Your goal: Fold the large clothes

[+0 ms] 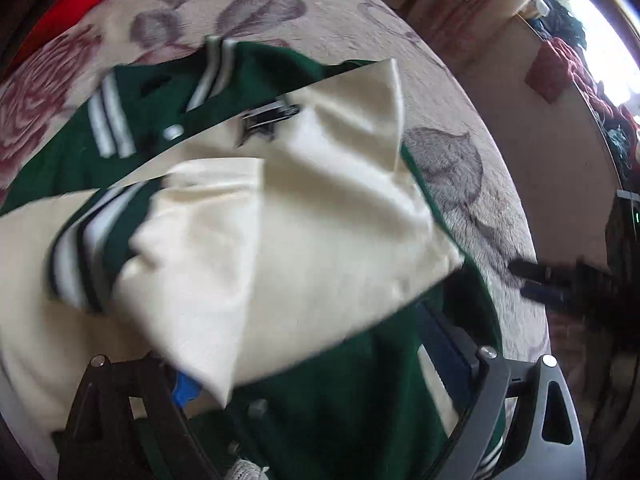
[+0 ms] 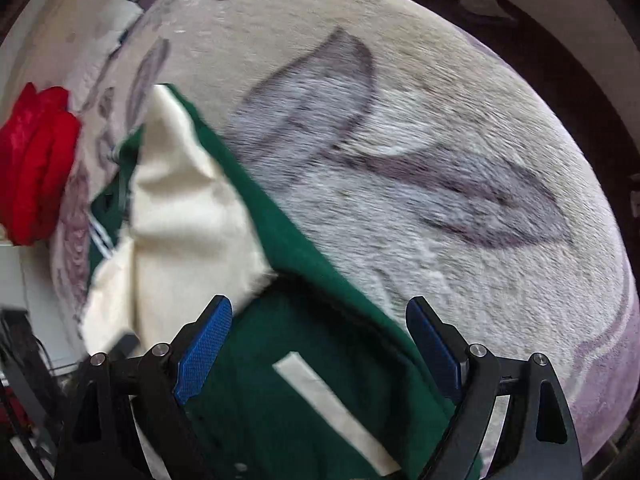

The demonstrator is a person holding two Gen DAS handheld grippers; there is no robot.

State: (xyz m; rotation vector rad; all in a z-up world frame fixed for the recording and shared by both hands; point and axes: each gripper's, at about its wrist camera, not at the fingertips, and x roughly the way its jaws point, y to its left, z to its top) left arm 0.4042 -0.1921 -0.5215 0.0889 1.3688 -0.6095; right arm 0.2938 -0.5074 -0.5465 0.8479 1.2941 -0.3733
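A green varsity jacket with cream sleeves lies on a plush floral blanket. Both cream sleeves are crossed over its front, and a green-and-white striped cuff shows at the left. My left gripper points down over the jacket with its jaws open; the sleeve's tip hangs loose between them and covers part of the left blue pad. My right gripper is open too, above the jacket's green body near a cream pocket strip, holding nothing. It also shows blurred in the left wrist view, as dark fingers.
A red cloth lies at the blanket's far side, also seen as a red cloth in the left wrist view. A heap of red and dark clothes sits beyond the bed's edge. Bare blanket spreads right of the jacket.
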